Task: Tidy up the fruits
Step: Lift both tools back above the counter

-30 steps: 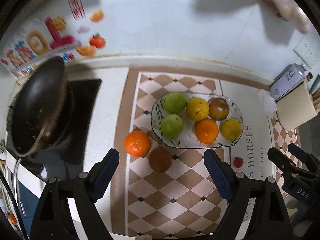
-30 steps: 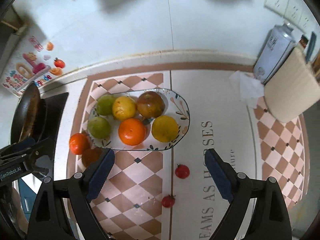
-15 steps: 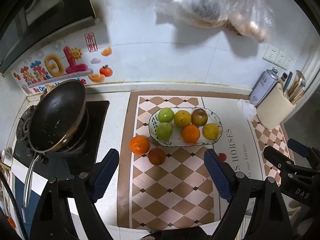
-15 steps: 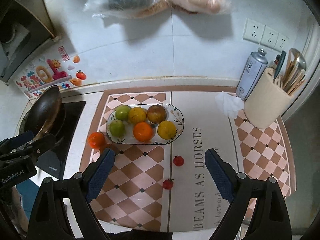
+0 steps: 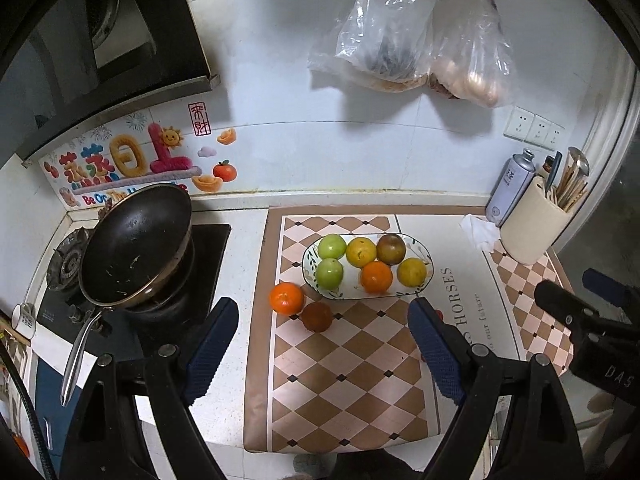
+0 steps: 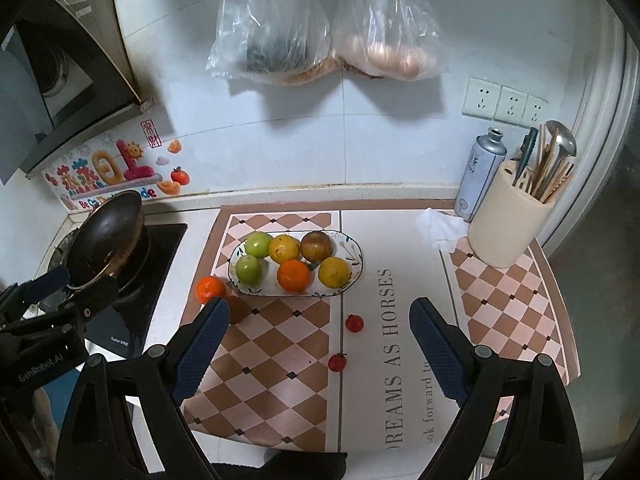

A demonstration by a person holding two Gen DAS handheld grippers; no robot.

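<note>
Wall (image 6: 360, 152): pale tile, shadowed under two hanging plastic bags (image 6: 320, 24).
Sockets (image 6: 504, 106): three in a row, right side.
Sticker (image 5: 132, 160): colourful, low on the wall behind the stove (image 5: 120, 312).
Hood (image 5: 80, 48): dark, upper left.
Counter (image 5: 244, 240): white, covered by a checked mat (image 6: 280, 344).
Light: dim, cool.

Left tool (image 5: 322, 336) and right tool (image 6: 319, 334) both wide apart at the fingers, empty, side by side.

Fruits (image 5: 376, 277) on plate (image 5: 428, 276) (others (image 5: 286, 298) left, beside)
</note>
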